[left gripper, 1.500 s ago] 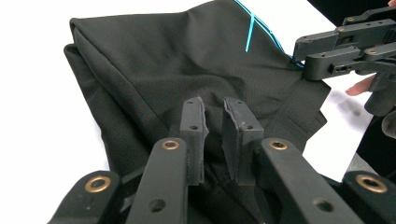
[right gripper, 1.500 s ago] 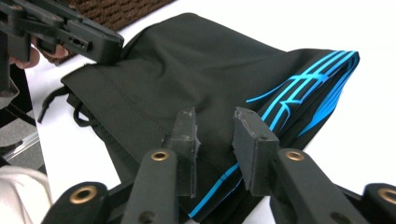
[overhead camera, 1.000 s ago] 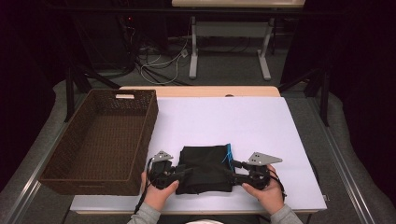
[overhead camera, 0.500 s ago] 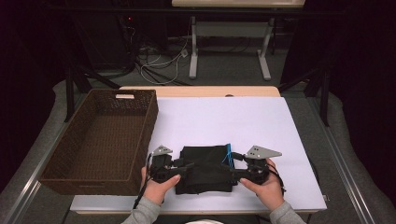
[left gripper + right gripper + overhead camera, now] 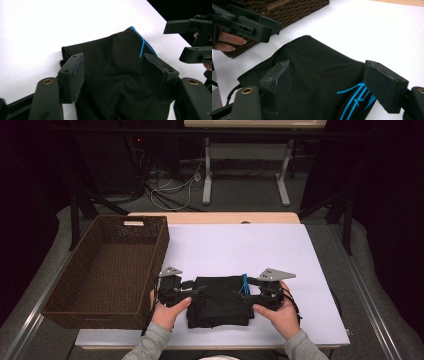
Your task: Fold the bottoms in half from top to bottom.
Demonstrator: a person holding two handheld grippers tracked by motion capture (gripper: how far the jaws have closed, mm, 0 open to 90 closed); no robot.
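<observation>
A folded black garment (image 5: 218, 306) with blue stripes at its right edge lies near the front of the white table (image 5: 240, 245). My left gripper (image 5: 196, 292) is at its left edge and my right gripper (image 5: 243, 295) at its right edge, the two pointing toward each other. In the left gripper view the jaws (image 5: 117, 72) stand apart over the cloth (image 5: 112, 55) without pressing it. The right gripper's jaws (image 5: 329, 82) likewise straddle the cloth (image 5: 317, 62) with gaps at both pads. Both pairs of jaws have just been opening.
A brown wicker basket (image 5: 75, 275) stands at the table's left, close to my left hand. Its corner (image 5: 294, 7) shows in the right gripper view behind the left gripper (image 5: 249, 23). White tabletop stretches beyond the garment.
Both grippers have opened their jaws, let go of the garment and lifted a little off it. The garment lies folded in the same place.
</observation>
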